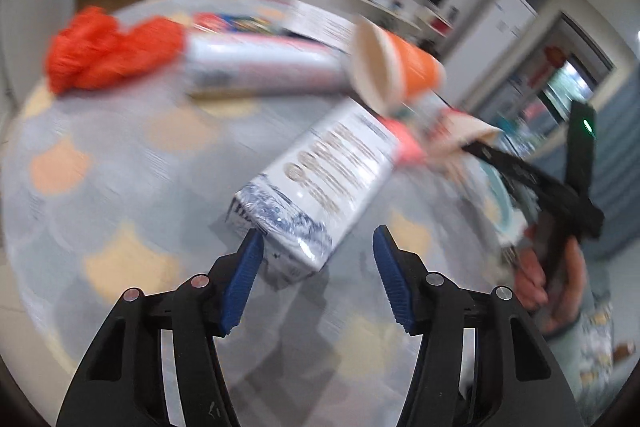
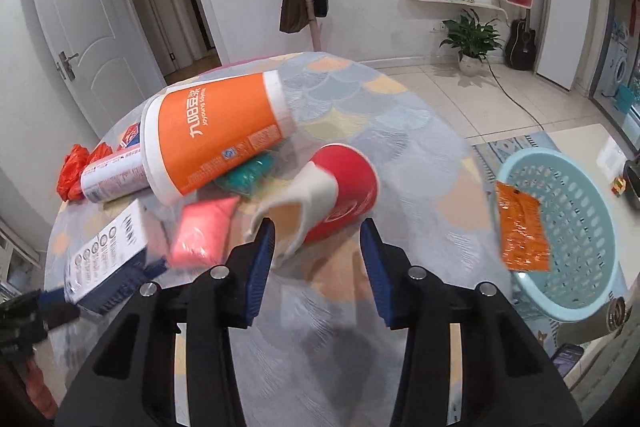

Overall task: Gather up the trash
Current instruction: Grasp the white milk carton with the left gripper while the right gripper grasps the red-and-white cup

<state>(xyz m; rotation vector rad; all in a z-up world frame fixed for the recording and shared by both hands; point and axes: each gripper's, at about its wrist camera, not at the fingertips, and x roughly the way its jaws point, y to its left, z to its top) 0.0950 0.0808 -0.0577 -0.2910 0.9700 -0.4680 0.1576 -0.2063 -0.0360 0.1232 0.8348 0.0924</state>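
Trash lies on a round patterned table (image 2: 360,115). My left gripper (image 1: 318,247) is open, its blue pads either side of the near end of a white and blue carton (image 1: 316,183), also seen in the right wrist view (image 2: 106,255). My right gripper (image 2: 316,247) is open around a crushed red paper cup (image 2: 340,187). A big orange and white cup (image 2: 216,139) lies on its side beyond. A pink packet (image 2: 202,231), a teal packet (image 2: 248,175), a white tube (image 2: 116,177) and an orange-red bag (image 2: 72,171) lie nearby.
A light blue plastic basket (image 2: 580,227) stands on the floor right of the table, with an orange foil wrapper (image 2: 522,227) at its rim. The right gripper and hand (image 1: 560,195) show in the left wrist view. Doors, a coat stand and a plant are behind.
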